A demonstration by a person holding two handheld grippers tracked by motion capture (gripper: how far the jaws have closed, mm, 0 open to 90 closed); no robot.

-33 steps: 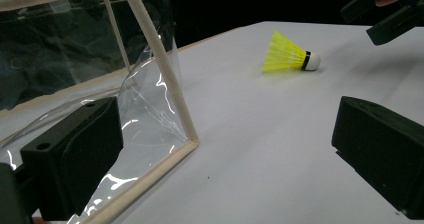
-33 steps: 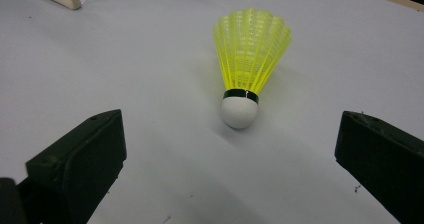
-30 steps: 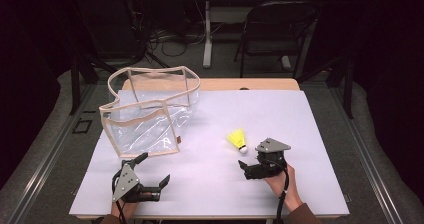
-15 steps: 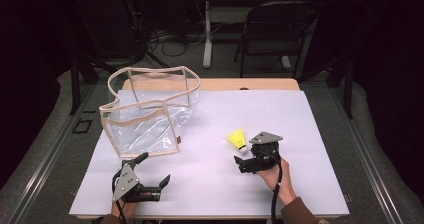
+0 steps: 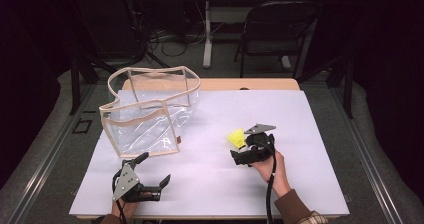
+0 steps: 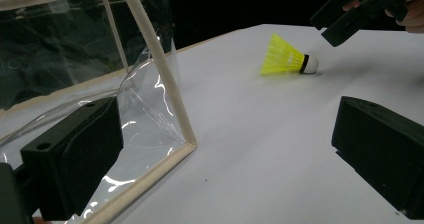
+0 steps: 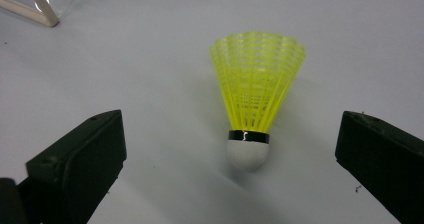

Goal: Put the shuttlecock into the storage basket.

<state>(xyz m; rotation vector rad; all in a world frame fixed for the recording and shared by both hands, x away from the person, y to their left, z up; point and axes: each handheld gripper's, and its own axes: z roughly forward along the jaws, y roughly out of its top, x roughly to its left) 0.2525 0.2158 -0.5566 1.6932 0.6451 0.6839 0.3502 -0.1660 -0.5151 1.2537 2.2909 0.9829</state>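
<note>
A yellow shuttlecock point(image 5: 237, 138) point(image 6: 287, 60) point(image 7: 253, 91) with a white cork tip lies on its side on the white table top point(image 5: 300, 119), right of centre. My right gripper point(image 5: 244, 151) point(image 7: 227, 171) is open just in front of it, its jaws wide on either side of the cork and apart from it. A clear plastic bag with beige trim point(image 5: 147, 111) point(image 6: 150, 74) stands open at the back left. My left gripper point(image 5: 152, 171) point(image 6: 225, 149) is open near the front left edge, close to the bag's lower corner, holding nothing.
A dark folding chair point(image 5: 280, 29) and cables lie on the floor beyond the table's far edge. The table's wooden back rim point(image 5: 225, 84) shows behind the white sheet. Bare white surface stretches between the two grippers and to the right.
My right gripper has moved left and slightly forward toward the shuttlecock, so its jaws now flank the cork. The left gripper, bag and shuttlecock have stayed put.
</note>
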